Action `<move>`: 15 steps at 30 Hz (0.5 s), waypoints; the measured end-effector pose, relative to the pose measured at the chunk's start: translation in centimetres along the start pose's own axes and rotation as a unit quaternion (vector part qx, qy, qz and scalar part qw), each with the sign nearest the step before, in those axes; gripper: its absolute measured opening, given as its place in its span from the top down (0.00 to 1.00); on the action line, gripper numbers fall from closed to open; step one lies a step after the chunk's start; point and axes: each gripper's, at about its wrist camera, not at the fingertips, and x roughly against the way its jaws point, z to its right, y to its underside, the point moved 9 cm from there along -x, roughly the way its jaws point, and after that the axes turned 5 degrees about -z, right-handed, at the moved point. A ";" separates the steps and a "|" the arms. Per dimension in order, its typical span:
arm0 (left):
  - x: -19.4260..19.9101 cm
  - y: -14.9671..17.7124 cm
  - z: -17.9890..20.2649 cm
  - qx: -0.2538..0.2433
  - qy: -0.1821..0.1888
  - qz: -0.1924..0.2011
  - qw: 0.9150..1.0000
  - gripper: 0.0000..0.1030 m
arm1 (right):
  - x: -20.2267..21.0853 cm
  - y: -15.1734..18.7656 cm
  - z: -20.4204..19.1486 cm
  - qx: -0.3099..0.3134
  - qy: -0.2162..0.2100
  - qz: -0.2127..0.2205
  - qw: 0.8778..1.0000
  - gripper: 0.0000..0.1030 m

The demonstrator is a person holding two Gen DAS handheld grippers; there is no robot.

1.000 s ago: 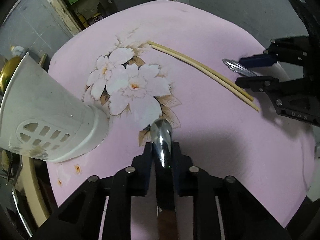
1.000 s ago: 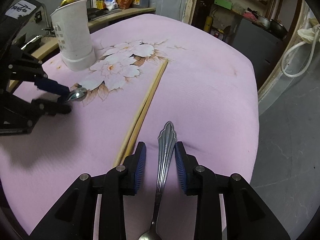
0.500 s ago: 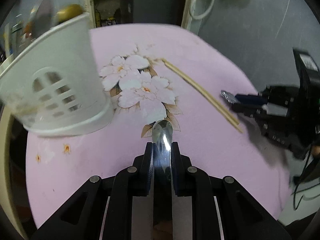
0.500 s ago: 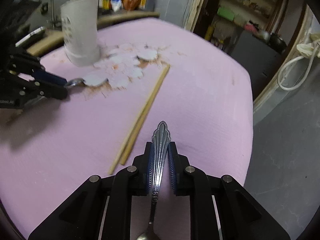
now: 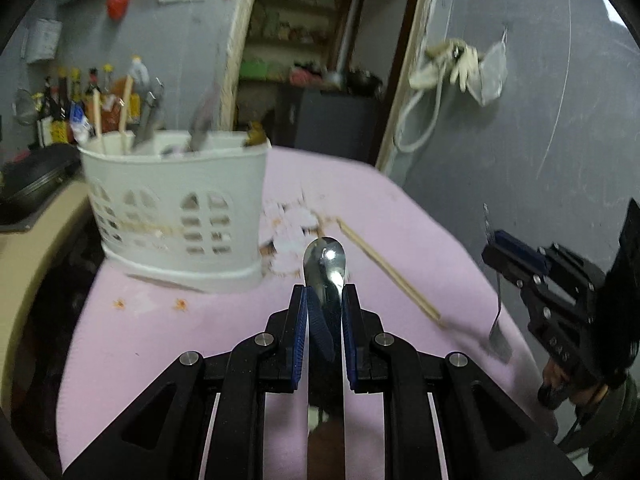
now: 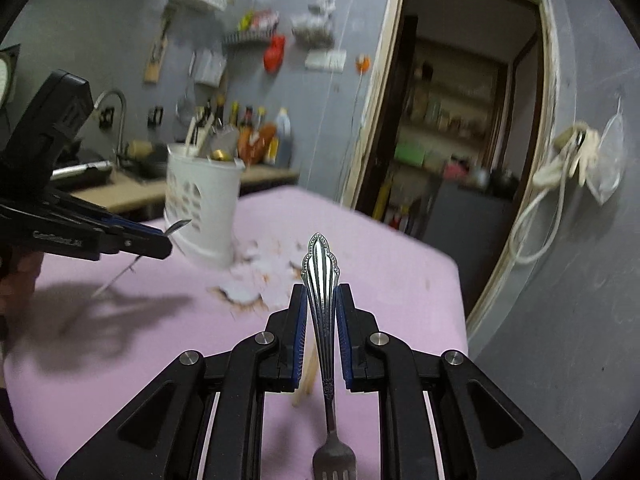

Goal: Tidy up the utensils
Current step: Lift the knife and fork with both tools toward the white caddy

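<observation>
Utensils are split 3 ways at this moment: I have a spoon (image 5: 325, 264) clamped in my left gripper (image 5: 324, 300), a fork (image 6: 320, 280) clamped in my right gripper (image 6: 322, 300), and a pair of chopsticks (image 5: 388, 272) lying on the pink tablecloth (image 5: 180, 340), between the 2 grippers. The white caddy (image 5: 176, 208), where I judge all of them should end up, stands near the table's far left corner and already carries several upright handles.

What worries me most is the drop-in. The spoon's bowl points forward out of the jaws and the handle trails back under the gripper, so lowering it handle-first would mean tipping my wrist steeply right beside the caddy rim; a clipped rim could tip or shove the light plastic caddy. The utensils already standing inside could also block the way. The fork hangs tines-down from its ornate handle, and polished metal on narrow pads may pivot or slide if I swing quickly (both views are already motion-blurred). The 2 grippers could collide if they reach the caddy together.

Both grippers are nearly closed, each with only its utensil's width between the blue pads (image 6: 301, 320), and both are lifted off the cloth.
</observation>
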 end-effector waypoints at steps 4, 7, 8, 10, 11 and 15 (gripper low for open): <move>1.9 -1.4 -0.5 0.024 0.003 0.038 0.999 0.87 | 1.0 -2.0 -0.5 0.004 0.005 0.042 0.999 0.89; 3.4 -2.9 -1.2 0.036 -0.002 0.063 0.997 0.87 | 1.7 -4.3 -0.4 -0.002 0.005 0.081 0.997 0.89; 4.0 -3.6 -1.4 0.042 -0.003 0.072 0.996 0.87 | 1.8 -5.1 -0.4 -0.005 0.004 0.091 0.996 0.89; 4.7 -5.4 -1.9 0.051 -0.003 0.090 0.995 0.87 | 2.0 -6.9 -0.3 -0.013 -0.002 0.115 0.993 0.89; 5.2 -6.2 -2.2 0.054 -0.003 0.097 0.994 0.87 | 2.0 -7.6 -0.3 -0.017 -0.006 0.124 0.992 0.89; 7.2 -9.8 -4.1 0.059 -0.016 0.132 0.989 0.87 | 1.6 -11.5 -0.1 -0.033 -0.034 0.164 0.985 0.89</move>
